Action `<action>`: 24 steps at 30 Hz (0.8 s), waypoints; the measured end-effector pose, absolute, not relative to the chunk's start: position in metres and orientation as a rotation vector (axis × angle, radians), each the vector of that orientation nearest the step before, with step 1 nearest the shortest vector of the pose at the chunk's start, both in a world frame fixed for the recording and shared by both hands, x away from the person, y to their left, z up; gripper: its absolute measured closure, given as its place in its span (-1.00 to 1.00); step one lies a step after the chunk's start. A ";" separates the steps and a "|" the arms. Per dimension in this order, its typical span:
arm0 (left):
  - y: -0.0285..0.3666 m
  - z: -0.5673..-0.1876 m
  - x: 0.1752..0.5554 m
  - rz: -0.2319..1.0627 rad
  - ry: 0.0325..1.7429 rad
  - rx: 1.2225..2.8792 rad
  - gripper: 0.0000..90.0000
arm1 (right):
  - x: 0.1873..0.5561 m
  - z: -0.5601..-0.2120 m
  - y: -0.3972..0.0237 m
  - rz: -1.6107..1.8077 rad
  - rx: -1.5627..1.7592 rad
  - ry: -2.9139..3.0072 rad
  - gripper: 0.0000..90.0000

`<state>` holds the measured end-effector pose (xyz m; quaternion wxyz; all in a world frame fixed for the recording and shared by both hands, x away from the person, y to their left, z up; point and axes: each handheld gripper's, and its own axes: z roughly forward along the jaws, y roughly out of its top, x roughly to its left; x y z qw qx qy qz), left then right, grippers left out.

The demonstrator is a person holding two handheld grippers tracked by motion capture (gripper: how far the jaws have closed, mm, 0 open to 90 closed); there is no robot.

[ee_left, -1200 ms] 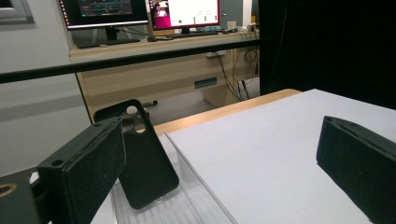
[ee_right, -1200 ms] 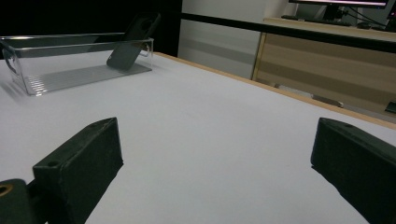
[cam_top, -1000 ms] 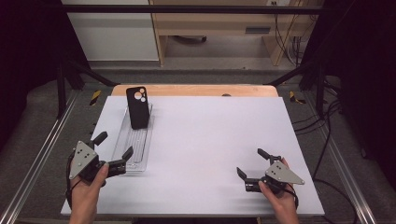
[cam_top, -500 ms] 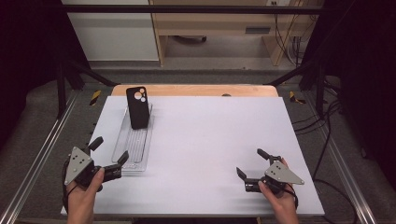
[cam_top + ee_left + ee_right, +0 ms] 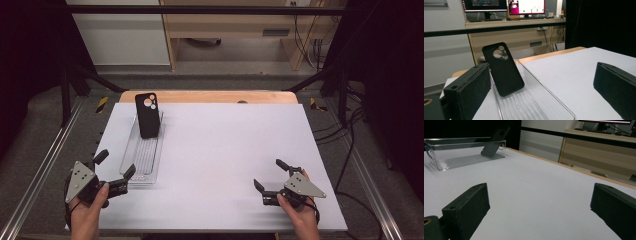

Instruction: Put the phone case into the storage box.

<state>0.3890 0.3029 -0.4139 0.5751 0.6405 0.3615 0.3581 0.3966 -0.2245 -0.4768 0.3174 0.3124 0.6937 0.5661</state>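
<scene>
We hold the left gripper (image 5: 114,172) with jaws spread, just beside the near end of the clear tray (image 5: 131,159), where the black phone case (image 5: 148,115) leans (tilted, far end). Our right gripper (image 5: 272,178) hovers agape, well apart.

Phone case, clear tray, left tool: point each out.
phone case (image 5: 503,70), left gripper view, middle of its black back.
clear tray (image 5: 144,165), high view, bare ribbed floor.
left tool (image 5: 116,170), high view, midway between its open jaw tips.
</scene>
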 end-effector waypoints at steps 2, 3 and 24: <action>0.304 -0.416 0.389 0.832 0.846 1.496 -0.98 | 0.397 -0.477 -0.224 1.490 0.824 1.825 -0.95; 0.304 -0.417 0.389 0.826 0.844 1.496 -0.98 | 0.397 -0.477 -0.224 1.490 0.823 1.825 -0.95; 0.302 -0.436 0.389 0.821 0.819 1.548 -0.98 | 0.397 -0.477 -0.225 1.489 0.825 1.824 -0.95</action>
